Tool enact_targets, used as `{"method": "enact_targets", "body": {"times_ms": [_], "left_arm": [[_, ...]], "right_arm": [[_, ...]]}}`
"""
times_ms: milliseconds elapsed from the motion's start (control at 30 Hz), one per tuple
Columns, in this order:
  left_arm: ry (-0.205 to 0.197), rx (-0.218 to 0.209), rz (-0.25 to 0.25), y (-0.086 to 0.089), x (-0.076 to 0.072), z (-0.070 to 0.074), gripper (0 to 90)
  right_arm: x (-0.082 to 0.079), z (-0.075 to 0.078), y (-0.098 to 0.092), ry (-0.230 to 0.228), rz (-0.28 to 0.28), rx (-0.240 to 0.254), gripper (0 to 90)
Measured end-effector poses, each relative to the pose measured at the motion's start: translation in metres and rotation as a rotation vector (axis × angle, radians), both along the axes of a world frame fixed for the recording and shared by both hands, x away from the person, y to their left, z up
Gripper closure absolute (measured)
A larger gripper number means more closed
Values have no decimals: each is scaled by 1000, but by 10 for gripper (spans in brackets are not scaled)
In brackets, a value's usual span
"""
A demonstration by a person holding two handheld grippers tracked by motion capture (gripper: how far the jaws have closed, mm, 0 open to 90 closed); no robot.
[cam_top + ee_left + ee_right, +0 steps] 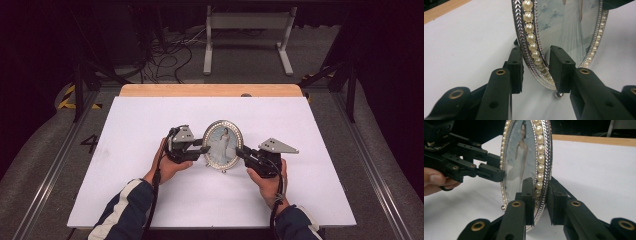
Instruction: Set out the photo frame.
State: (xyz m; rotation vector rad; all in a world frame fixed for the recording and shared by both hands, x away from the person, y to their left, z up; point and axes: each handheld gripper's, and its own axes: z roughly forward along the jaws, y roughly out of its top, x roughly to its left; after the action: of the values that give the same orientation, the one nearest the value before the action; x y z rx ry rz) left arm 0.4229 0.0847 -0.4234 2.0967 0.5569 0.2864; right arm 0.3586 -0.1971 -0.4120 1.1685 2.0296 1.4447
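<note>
Nearest the desk's point(150, 200) front edge, two forearms in dark sleeves with pale stripes were seen coming in, each hand wrapped around a gripper. The left gripper point(204, 149) was held toward the left side of an oval picture frame point(223, 144), and the right gripper point(240, 151) toward its right side, so that the frame stood between them.

In the left gripper view, the frame's point(534, 47) pearl-studded silver rim was seen passing between the two black jaws near its lower edge. A narrow gap was visible between the rim and the jaw behind it, while the jaw in front lay close against the rim; whether the pads were pressing could not be told for certain. In the right gripper view, the rim of the frame point(540, 167) was set between that gripper's own jaws, which were drawn in close on either side of it, front and back; a firm grip could not be confirmed. The left gripper point(499, 168) was also seen there, at the frame's far rim.

The frame was standing upright near the middle of the white desk, slightly toward the front edge, with a picture of a figure in a white dress facing forward. Beyond it, the bare white surface ran to a wooden strip point(210, 90) along the far edge.
</note>
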Motion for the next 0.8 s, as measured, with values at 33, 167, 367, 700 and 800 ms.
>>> {"method": "enact_targets", "body": {"times_ms": [33,167,367,700,800], "left_arm": [[1,4,1,0,0,0,653],[15,0,11,1,-2,0,657],[18,-18,-3,2,-7,0,691],[16,-22,7,3,-10,0,693],[17,-27,11,3,-10,-1,694]], "right_arm": [[1,0,0,2,-1,-3,770],[3,1,0,6,8,-2,768],[10,0,-4,12,-12,9,768],[10,0,-2,5,-9,-6,761],[10,0,-1,0,-15,-16,756]]}}
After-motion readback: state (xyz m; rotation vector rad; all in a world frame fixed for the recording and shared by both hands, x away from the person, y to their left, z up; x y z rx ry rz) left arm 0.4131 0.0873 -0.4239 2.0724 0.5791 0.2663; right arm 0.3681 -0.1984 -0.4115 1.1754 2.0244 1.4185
